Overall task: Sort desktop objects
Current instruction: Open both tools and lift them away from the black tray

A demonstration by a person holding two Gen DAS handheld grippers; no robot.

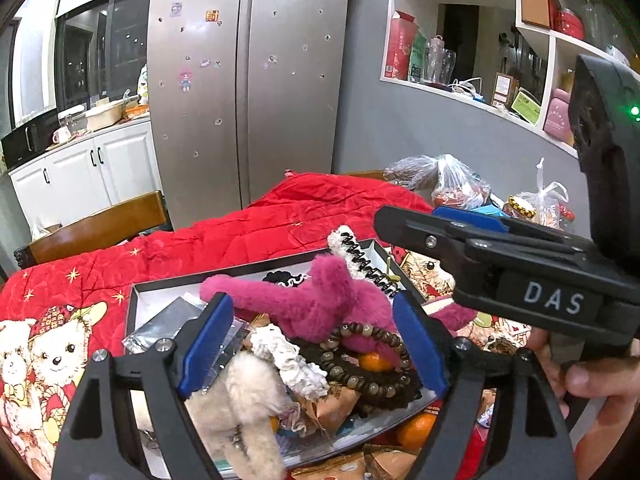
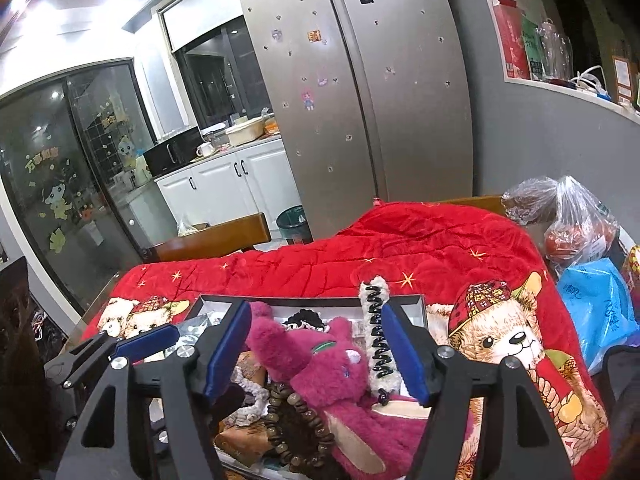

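A shallow box [image 1: 256, 270] on the red quilt holds a heap of objects: a magenta plush bear [image 1: 316, 300], a cream plush toy [image 1: 236, 400], a brown bead bracelet [image 1: 368, 364], a white hair clip with black teeth [image 1: 360, 256], oranges [image 1: 416, 428] and foil packets [image 1: 168, 320]. My left gripper [image 1: 312, 344] is open and empty, hovering over the heap. My right gripper [image 2: 316, 352] is open and empty above the magenta bear [image 2: 332, 376], beside the hair clip [image 2: 376, 340] and beads [image 2: 296, 428]. The right gripper also shows in the left wrist view [image 1: 460, 236].
The red quilt [image 2: 400, 240] with bear prints covers the table. Plastic bags of food [image 2: 576, 224] and a blue bag [image 2: 596, 304] sit at the right. A wooden chair [image 2: 216, 240] stands behind the table, a fridge [image 2: 360, 100] beyond it.
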